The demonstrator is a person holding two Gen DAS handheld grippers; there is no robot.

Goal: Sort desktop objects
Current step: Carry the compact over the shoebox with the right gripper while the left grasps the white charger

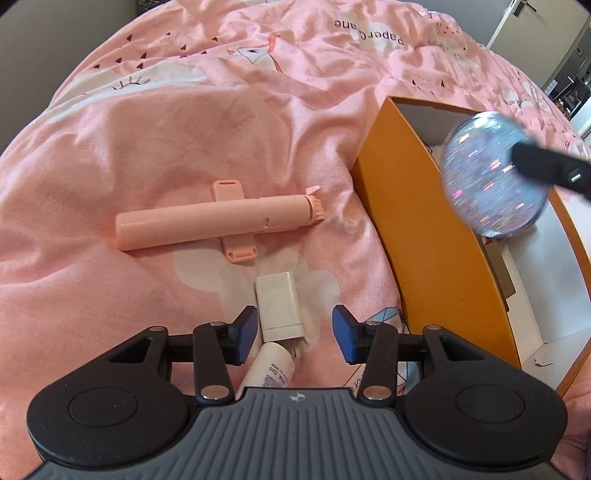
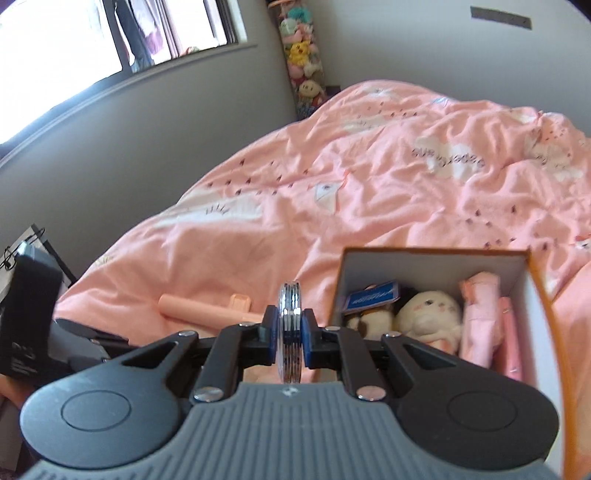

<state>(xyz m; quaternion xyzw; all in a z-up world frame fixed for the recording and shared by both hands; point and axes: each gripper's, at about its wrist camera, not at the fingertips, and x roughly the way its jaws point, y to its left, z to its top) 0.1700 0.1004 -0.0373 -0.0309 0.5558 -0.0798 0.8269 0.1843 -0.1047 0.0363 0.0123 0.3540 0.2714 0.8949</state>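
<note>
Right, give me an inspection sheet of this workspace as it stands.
Surface: pink printed bedspread, wrinkled.
Job's things: glittery disc held over the orange box; pink folding stick, white block and white tube lie on the bedspread.
Clutter: the box holds a plush toy, a blue card and pink items.
Grippers: left gripper open around the white block; right gripper shut on the disc's edge.
Cables: nothing seen.
Surroundings: grey wall, window, column of plush toys.
</note>
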